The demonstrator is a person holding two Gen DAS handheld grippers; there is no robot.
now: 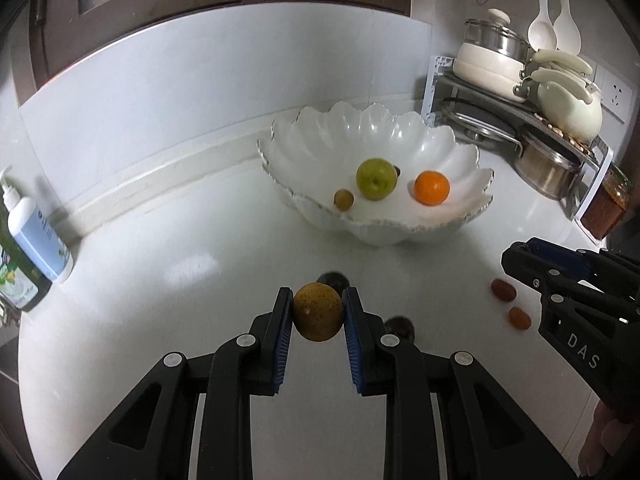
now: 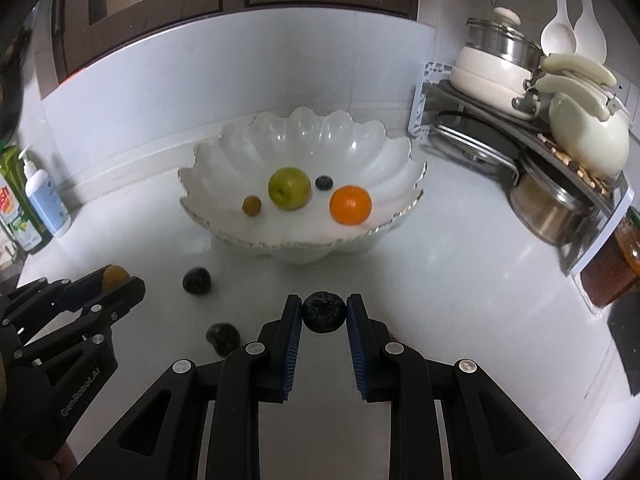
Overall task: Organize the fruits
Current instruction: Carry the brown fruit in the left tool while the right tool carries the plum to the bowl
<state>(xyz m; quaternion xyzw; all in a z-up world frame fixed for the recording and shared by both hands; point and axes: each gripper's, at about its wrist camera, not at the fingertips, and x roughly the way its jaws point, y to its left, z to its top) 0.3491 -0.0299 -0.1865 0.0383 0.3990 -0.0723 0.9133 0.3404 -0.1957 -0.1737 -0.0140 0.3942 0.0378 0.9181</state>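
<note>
Yellow-brown fruit clamped between left gripper pads; blueberry pinched in right gripper.

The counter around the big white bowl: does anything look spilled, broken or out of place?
Nothing spilled or broken. Only stray fruit lies loose on the counter outside the bowl: two dark fruits and two small reddish ones. Each gripper holds one fruit.
</note>
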